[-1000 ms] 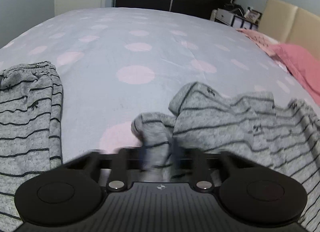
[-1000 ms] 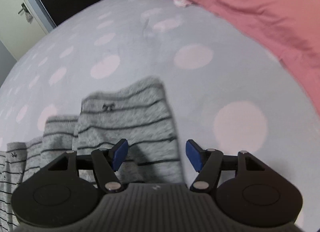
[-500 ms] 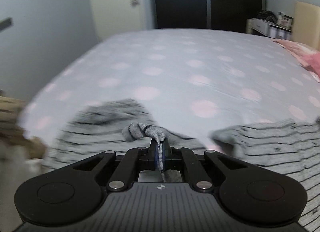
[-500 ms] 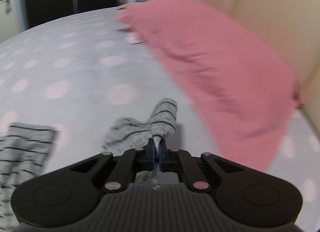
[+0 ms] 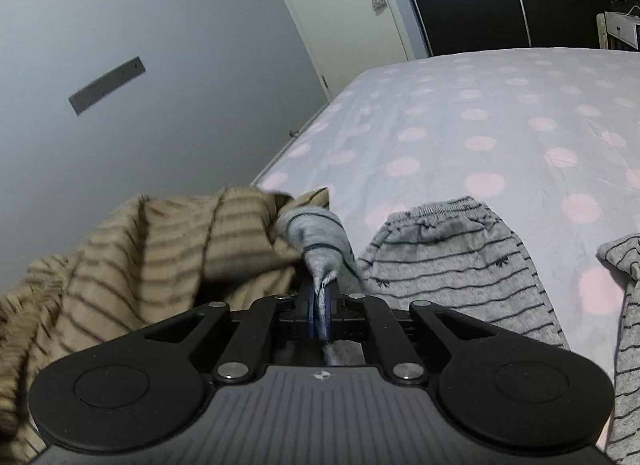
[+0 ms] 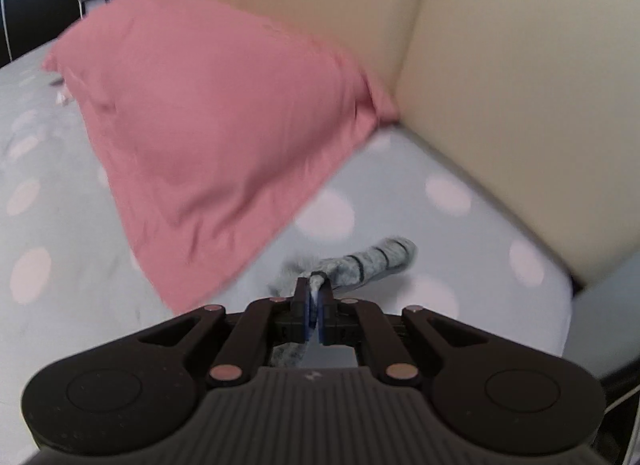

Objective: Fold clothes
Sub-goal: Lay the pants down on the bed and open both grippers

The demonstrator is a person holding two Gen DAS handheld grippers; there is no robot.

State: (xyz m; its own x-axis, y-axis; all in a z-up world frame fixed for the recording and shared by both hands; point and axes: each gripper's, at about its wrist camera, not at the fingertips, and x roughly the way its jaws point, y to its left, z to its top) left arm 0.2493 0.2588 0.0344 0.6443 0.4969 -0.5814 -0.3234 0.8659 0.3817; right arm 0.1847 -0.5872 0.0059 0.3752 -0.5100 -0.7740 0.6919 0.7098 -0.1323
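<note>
1. The left wrist view alone shows the grey wall, the door, and the bed's (image 5: 460, 113) near-left edge, where a tan striped garment (image 5: 160, 249) is bunched beside a grey striped pair of trousers (image 5: 448, 257) lying flat on the sheet.
2. The right wrist view alone shows the pink pillow (image 6: 216, 113) against the cream headboard (image 6: 520, 85), near the bed's head-end corner.
3. The left gripper (image 5: 319, 307) is clamped on a twisted end of the grey striped garment (image 5: 316, 237); its jaws have just eased slightly wider, with the cloth between them. That end rises from the pads and leans up-left toward the tan garment.
4. The right gripper (image 6: 315, 315) pinches another end of this grey fabric. This end forms a short roll, its long axis running up-right toward the headboard, above the sheet between pillow and bed edge.
5. More grey striped cloth sits at the right edge of the left view.
</note>
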